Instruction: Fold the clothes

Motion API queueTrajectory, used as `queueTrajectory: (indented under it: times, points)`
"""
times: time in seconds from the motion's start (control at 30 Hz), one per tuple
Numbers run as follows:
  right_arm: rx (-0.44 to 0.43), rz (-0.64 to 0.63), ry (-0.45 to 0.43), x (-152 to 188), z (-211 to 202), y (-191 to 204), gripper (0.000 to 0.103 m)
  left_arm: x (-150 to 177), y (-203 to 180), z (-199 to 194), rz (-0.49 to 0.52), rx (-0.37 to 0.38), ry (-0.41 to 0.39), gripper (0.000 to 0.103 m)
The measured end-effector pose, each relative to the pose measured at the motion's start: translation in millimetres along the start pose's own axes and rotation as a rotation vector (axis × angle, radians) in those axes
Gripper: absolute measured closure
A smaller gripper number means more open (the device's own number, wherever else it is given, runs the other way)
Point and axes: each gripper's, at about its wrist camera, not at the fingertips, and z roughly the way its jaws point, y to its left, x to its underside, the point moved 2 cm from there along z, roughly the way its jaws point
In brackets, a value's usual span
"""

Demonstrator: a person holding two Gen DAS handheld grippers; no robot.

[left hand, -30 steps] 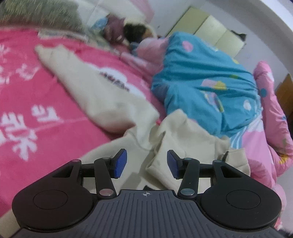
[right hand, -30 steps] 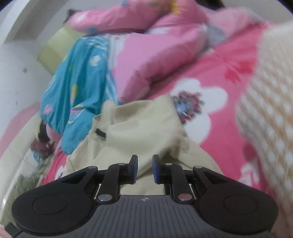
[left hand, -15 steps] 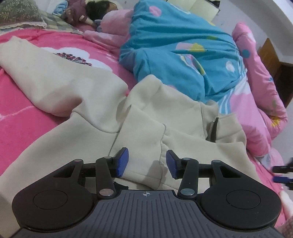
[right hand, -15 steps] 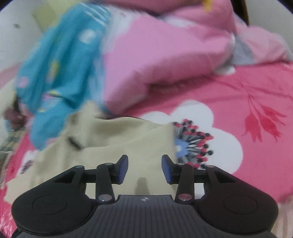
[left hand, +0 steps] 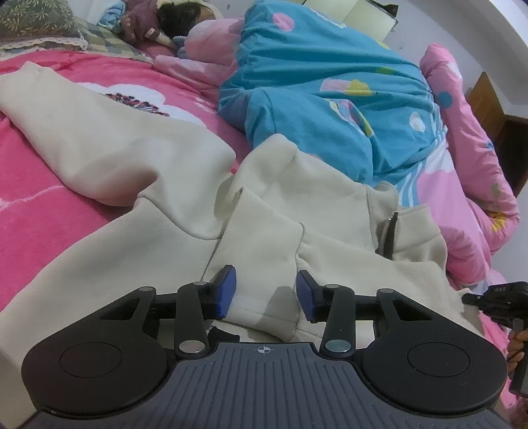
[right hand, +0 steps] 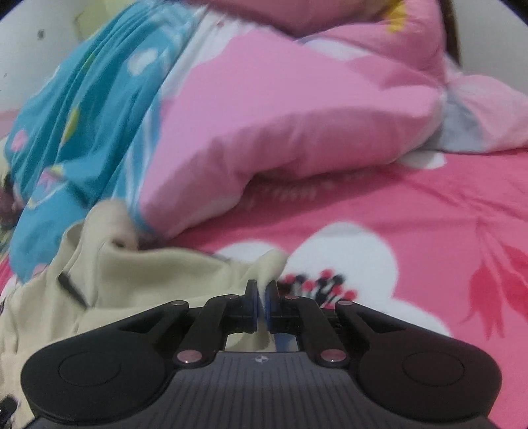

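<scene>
Left gripper (left hand: 266, 290): jaws closing, blue pads either side of a cream cuff (left hand: 264, 307) but not visibly pressing it. Cuff belongs to a cream sweatshirt (left hand: 138, 155) spread over the near half of a pink flowered bedspread (left hand: 36, 184), one sleeve stretched far left, body bunched toward the right, a dark zip pull (left hand: 389, 237) at the collar on the right. Beyond, a blue duvet (left hand: 330, 92) heaped along the far side, a pink quilt (left hand: 468, 158) at far right, a patterned pillow (left hand: 36, 23) in the far left corner. Dark-haired doll or soft toy (left hand: 171, 19) far off, beside the pillow; details too small to tell. At the right edge of the left wrist view, the other tool and a hand (left hand: 516, 343) on its grip.

Right gripper (right hand: 262, 300): pads pressed together, pinching a cream fold of the sweatshirt (right hand: 142, 274) at its right-hand edge. Fabric lying to the left and near, bedspread (right hand: 429, 250) with a white flower print to the right. Pink quilt (right hand: 297, 132) just behind the garment, touching it; blue duvet (right hand: 82, 109) far left. Right wrist view blurred.
</scene>
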Motion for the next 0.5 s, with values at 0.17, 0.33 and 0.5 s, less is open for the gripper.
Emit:
queueTrajectory:
  times: [0.17,0.33,0.5]
  points:
    - [0.048,0.017,0.042,13,28,-20,0.099,0,1,1,0.003,0.000,0.001,0.062]
    - [0.144,0.100,0.027,-3,8,-30,0.090,1,2,0,0.000,0.002,0.000,0.062]
    - [0.057,0.019,0.063,-8,-44,-10,0.090,0,2,0,-0.005,0.005,0.001,0.062]
